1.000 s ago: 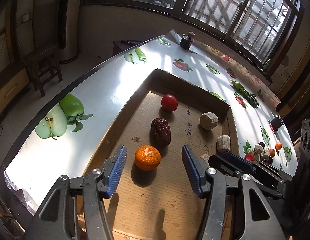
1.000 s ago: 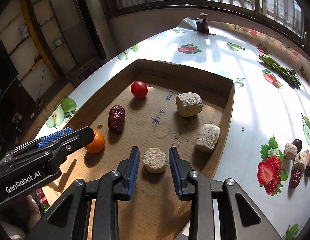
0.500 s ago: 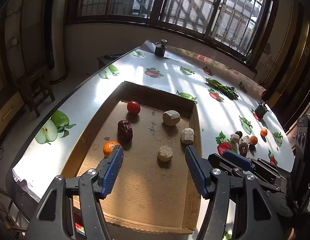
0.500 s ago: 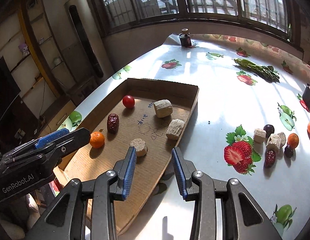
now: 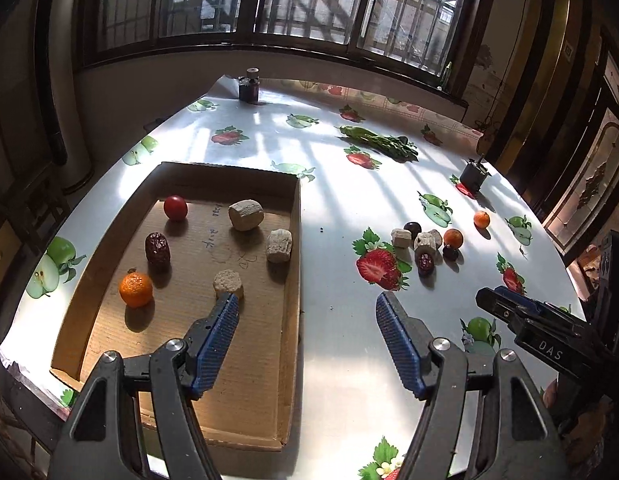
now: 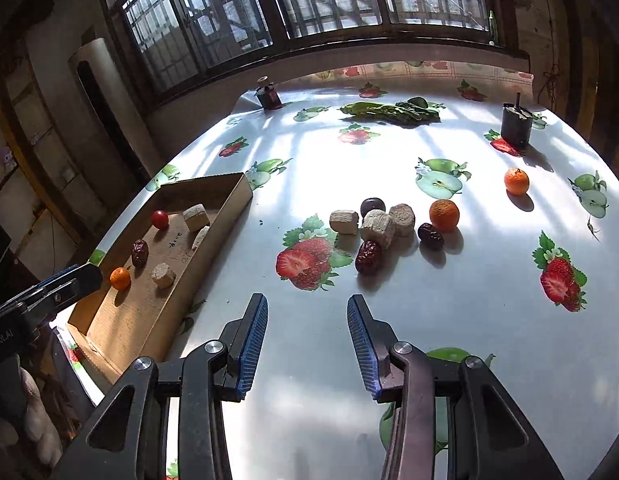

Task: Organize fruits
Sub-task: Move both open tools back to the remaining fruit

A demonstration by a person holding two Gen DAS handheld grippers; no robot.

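Barred windows back a table under a glossy fruit-print cloth (image 6: 449, 280), with a dark jar (image 6: 516, 127) and leafy greens (image 6: 393, 111) at its far side. Loose fruits, a tangerine (image 6: 444, 213) and red dates (image 6: 368, 257) among pale chunks, cluster ahead of the right gripper (image 6: 307, 340), whose jaws are spread and empty. The cardboard tray (image 5: 293, 240) holds a mandarin (image 5: 136, 289), tomato (image 5: 175, 207) and date (image 5: 157, 247); the left gripper (image 5: 307, 346), also released, straddles its right wall, one finger hiding part of a chunk.
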